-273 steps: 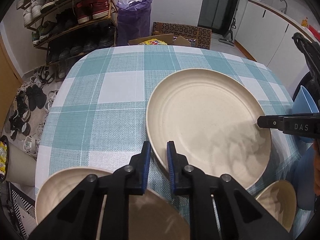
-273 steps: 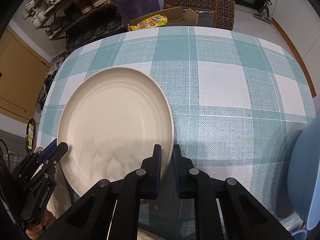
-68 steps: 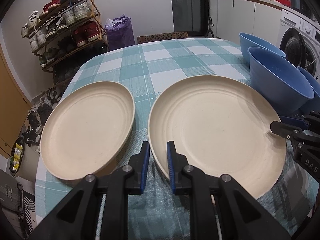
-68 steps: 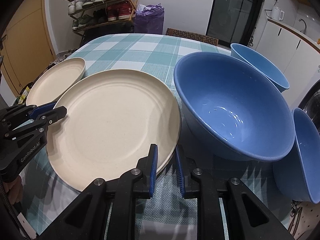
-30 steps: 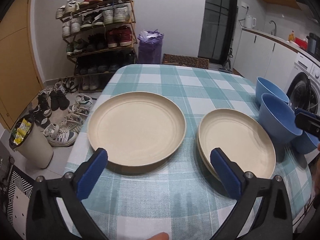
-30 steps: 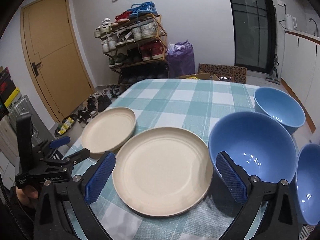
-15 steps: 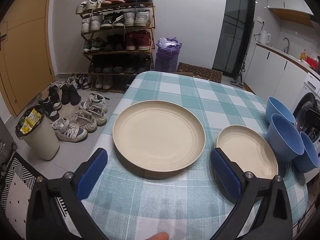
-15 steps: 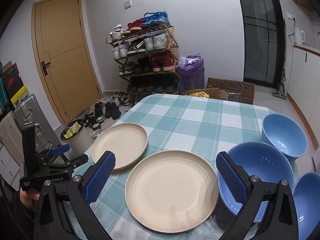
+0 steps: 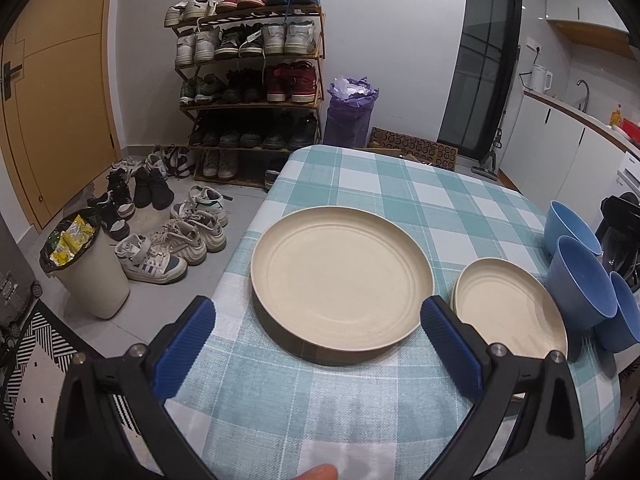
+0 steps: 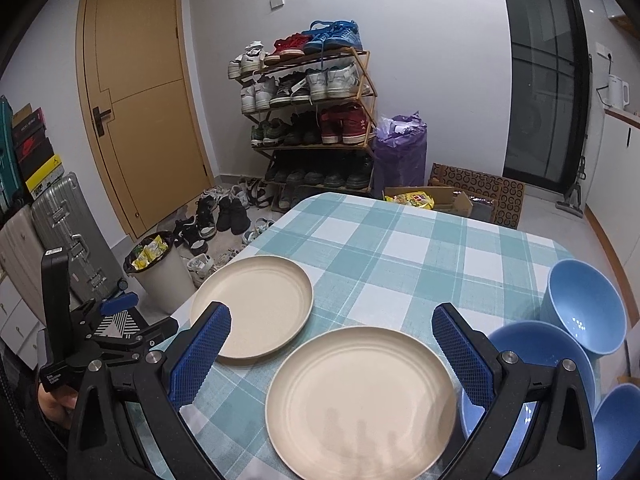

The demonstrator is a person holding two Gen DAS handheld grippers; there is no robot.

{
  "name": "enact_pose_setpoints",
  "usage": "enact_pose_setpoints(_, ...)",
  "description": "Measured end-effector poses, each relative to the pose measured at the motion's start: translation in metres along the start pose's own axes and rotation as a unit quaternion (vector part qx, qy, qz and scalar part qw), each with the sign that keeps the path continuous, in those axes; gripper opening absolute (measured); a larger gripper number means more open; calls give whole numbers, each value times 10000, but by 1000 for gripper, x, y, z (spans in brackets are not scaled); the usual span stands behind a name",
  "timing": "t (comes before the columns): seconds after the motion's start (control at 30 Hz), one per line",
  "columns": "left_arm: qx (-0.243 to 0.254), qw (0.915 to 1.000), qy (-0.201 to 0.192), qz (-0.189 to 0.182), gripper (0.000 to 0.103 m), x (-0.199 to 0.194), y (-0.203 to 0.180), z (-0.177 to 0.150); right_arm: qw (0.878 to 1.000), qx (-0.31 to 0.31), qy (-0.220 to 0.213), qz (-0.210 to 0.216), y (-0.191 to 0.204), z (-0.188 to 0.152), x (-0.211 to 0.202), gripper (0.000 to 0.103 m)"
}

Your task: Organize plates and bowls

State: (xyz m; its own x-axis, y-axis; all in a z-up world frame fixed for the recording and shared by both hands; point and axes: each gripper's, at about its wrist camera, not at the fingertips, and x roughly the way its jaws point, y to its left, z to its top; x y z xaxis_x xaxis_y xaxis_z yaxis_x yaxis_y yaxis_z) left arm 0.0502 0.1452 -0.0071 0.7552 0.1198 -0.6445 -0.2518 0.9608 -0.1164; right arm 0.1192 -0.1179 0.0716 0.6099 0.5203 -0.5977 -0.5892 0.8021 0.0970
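Plates: two cream ones on the checked tablecloth (image 9: 400, 200). Bowls: three blue ones, clustered at the cloth's right edge.

Left wrist view: the left gripper (image 9: 316, 348) is spread wide and empty, held above the near edge of the cloth. The left plate (image 9: 340, 276) lies just ahead, between the two blue pads. The right plate (image 9: 512, 312) sits beyond the right-hand pad, close beside the first; whether the rims touch cannot be told. Further right stand the near bowl (image 9: 624, 316), middle bowl (image 9: 580, 280) and far bowl (image 9: 572, 224), the near two touching. The right plate's rim looks doubled here, but a stack cannot be confirmed.

Right wrist view: the right gripper (image 10: 330, 344) is likewise spread wide, gripping nothing. The right plate (image 10: 360, 400) lies directly ahead between its pads; the left plate (image 10: 252, 304) lies beyond the left-hand pad. The three bowls (image 10: 584, 312) lie outside the right-hand pad, which partly covers the middle one. Nothing stands between either gripper and the plates.

Surroundings, farther off: a bin (image 9: 84, 264) with yellow wrappers on the floor left of the table, loose shoes (image 9: 168, 240), a full shoe rack (image 9: 248, 80) against the wall and a purple bag (image 9: 348, 116) beside it.

Only the right wrist view shows the left gripper from outside, low at the left, plus suitcases (image 10: 60, 224) and a yellow door (image 10: 140, 100) in full. Only the left wrist view shows a fingertip at the bottom edge.
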Motion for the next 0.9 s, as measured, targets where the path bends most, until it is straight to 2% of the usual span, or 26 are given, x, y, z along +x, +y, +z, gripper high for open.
enact_pose_setpoints(0.9,-275,9990,204,275,103,26,33,10,9983,-247,509,123,35,34,80,102)
